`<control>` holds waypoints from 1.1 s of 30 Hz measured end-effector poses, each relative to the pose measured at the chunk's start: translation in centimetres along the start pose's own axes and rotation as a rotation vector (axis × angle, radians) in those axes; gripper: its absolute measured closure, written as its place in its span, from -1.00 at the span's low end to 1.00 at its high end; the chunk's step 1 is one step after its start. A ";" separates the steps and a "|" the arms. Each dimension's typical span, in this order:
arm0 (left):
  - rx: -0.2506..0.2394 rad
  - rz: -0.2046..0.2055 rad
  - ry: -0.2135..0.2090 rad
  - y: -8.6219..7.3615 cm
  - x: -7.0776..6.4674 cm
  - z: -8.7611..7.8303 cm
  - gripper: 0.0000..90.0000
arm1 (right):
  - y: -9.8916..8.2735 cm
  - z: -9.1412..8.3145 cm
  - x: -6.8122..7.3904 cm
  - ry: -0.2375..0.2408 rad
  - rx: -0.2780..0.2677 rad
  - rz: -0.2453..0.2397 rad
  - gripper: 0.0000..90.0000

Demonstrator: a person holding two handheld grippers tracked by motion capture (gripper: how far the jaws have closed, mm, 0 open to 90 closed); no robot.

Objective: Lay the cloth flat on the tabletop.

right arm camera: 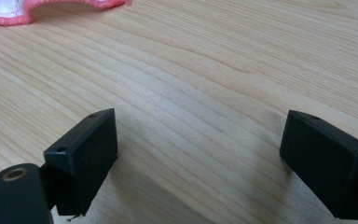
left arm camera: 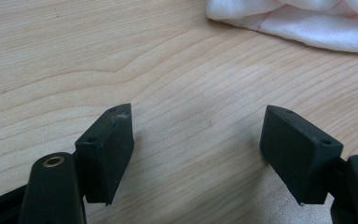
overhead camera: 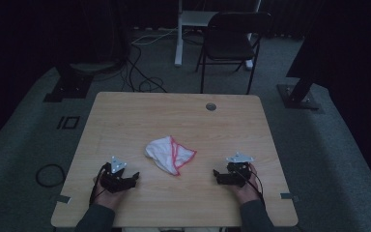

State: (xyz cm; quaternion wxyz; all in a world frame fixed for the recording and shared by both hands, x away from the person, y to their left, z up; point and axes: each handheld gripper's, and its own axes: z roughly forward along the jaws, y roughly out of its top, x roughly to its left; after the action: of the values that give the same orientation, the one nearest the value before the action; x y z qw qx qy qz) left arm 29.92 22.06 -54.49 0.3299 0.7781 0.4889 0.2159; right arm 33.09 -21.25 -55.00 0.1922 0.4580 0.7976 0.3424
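Cloth [overhead camera: 169, 154] is the thing in play: white, pink-hemmed, lying crumpled near the middle of the tabletop [overhead camera: 125, 116], between the two grippers and a little beyond them.

Nearest the person, left gripper [overhead camera: 134, 178] rests low on the wood, fingers [left arm camera: 107, 154] spread wide with nothing between them. In its own view the cloth's white bulk [left arm camera: 298, 23] sits ahead, apart from the fingers. Right gripper [overhead camera: 215, 175] is likewise low, fingers [right arm camera: 86, 156] wide and empty; only the pink hem [right arm camera: 9, 17] peeks in at the far corner of its view.

Risks, as I judge them:
- Heap is bunched, so a pinch may take several layers at once, or only a loose fold that slips out when lifted.
- Hem lies flat on the wood; a shallow approach may skate over it, and a steep one may jam the fingers into the tabletop.
- A one-sided push could slide the whole cloth away instead of catching it.
- Both grippers closing in on the same small heap could knock together.

Farther off, a chair [overhead camera: 232, 38] and floor cables [overhead camera: 140, 77] stand well clear; no hazard there.
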 end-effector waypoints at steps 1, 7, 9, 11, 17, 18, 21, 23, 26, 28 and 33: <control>-0.002 -0.005 0.004 0.0 0.0 0.0 -0.38 | 0.0 0.0 0.0 0.000 0.000 0.001 -0.75; -0.007 -0.004 0.003 -0.2 0.0 -0.3 -0.27 | 0.0 0.0 0.0 0.000 0.000 0.001 -0.75; -0.007 -0.003 0.003 -0.2 0.0 -0.3 -0.26 | 0.0 0.0 0.0 0.000 0.000 0.001 -0.75; -0.009 -0.003 0.002 -0.2 0.0 -0.3 -0.25 | 0.0 0.0 0.0 0.001 -0.001 0.001 -0.75; -0.005 -0.018 0.006 -0.4 -0.1 -0.7 -0.08 | 0.0 0.0 0.0 0.001 -0.001 0.001 -0.75; -0.002 -0.023 0.001 -0.4 -0.1 -0.8 -0.06 | 0.0 0.0 0.0 0.000 0.000 0.001 -0.75; 0.004 -0.033 -0.006 -0.4 -0.1 -1.0 -0.03 | 0.0 0.0 0.0 0.000 -0.001 0.000 -0.75; -0.001 -0.028 -0.021 -0.2 -0.4 -1.4 -0.03 | 0.0 0.0 0.0 0.000 0.000 0.001 -0.75; -0.010 -0.017 -0.031 0.1 -0.7 -1.9 -0.02 | 0.0 0.0 0.0 0.000 -0.001 0.001 -0.75; -0.021 0.000 -0.042 0.4 -1.2 -2.3 0.00 | 0.0 0.0 0.0 0.000 0.000 0.001 -0.75; -0.031 0.033 -0.061 1.0 -2.1 -2.6 0.01 | 0.0 0.0 0.0 0.000 0.000 0.001 -0.75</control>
State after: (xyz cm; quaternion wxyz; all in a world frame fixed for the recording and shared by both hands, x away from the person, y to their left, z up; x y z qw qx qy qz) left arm 27.90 20.63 -51.98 0.3528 0.7871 0.4625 0.2051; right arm 33.06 -21.25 -55.00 0.1921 0.4582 0.7974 0.3426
